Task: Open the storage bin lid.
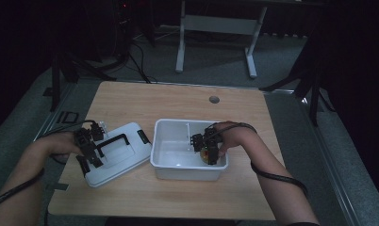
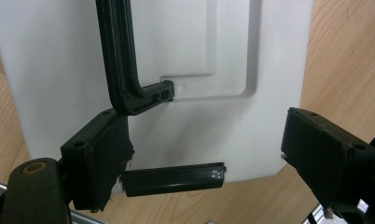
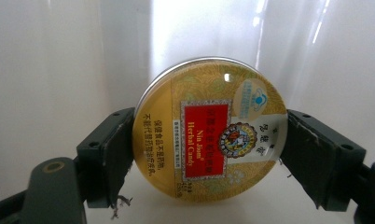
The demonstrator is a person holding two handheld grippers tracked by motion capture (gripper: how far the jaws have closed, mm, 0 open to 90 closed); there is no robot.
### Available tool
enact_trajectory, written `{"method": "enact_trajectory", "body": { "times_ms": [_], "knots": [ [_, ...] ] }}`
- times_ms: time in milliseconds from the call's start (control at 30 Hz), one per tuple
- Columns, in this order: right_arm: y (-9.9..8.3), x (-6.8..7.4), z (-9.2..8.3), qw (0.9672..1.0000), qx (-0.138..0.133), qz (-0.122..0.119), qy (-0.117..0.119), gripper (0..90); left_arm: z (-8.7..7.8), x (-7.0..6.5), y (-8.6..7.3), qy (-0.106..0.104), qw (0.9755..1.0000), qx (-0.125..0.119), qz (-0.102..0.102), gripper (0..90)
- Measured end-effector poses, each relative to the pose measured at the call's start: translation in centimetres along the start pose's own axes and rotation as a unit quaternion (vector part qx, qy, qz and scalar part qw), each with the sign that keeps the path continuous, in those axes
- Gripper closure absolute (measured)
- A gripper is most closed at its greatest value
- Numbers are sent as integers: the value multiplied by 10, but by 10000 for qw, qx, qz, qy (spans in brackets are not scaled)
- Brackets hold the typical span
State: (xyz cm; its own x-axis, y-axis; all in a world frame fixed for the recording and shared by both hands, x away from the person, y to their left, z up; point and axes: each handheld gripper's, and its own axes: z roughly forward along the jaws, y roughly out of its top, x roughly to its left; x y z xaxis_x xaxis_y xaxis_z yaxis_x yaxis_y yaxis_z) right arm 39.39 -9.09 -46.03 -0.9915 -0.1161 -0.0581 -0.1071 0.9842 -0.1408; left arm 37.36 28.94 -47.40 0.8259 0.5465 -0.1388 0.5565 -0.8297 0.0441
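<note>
Taking the white bin [image 1: 171, 141] in the middle of the wooden desk [image 1: 178, 101] as the landmark: just left of it, touching or nearly touching its left wall, lies the white lid [image 1: 114, 155], flat on the desk, its long axis running aslant from near-left to far-right. A black handle [image 1: 113, 141] runs along the lid's top, and a black latch [image 2: 172, 178] sits at its near edge. The left gripper [image 1: 90, 149] hangs over the lid's left end; in the left gripper view its fingers [image 2: 98, 161] stand wide apart with nothing between them, one just beside the handle's foot.

Inside the bin, at its near right corner, the right gripper [image 1: 208, 149] reaches down. Its fingers [image 3: 108, 154] are clamped on opposite edges of a round yellow candy tin [image 3: 211, 128], whose printed face is turned toward the gripper's camera, with the "Nin Jiom Herbal Candy" lettering running sideways.
</note>
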Motion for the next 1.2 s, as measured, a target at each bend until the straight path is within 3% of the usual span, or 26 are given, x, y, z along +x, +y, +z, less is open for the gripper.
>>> {"method": "enact_trajectory", "body": {
  "times_ms": [133,267,433,667,1200],
  "knots": [
    [3,-3,6,9999,-44,164,-27,207,-1,0,0,5,10000,-11,6,150],
    [3,-4,11,9998,50,176,-106,207,-2,0,0,-8,10000,-12,10,150],
    [2,-4,16,9997,50,241,-6,206,-1,0,-1,-9,10000,14,8,150],
    [3,-5,23,9995,50,281,98,205,2,1,1,5,10000,-3,27,150],
    [5,-7,33,9994,205,263,102,188,4,3,-2,-16,10000,-14,-9,150]
  ]
}}
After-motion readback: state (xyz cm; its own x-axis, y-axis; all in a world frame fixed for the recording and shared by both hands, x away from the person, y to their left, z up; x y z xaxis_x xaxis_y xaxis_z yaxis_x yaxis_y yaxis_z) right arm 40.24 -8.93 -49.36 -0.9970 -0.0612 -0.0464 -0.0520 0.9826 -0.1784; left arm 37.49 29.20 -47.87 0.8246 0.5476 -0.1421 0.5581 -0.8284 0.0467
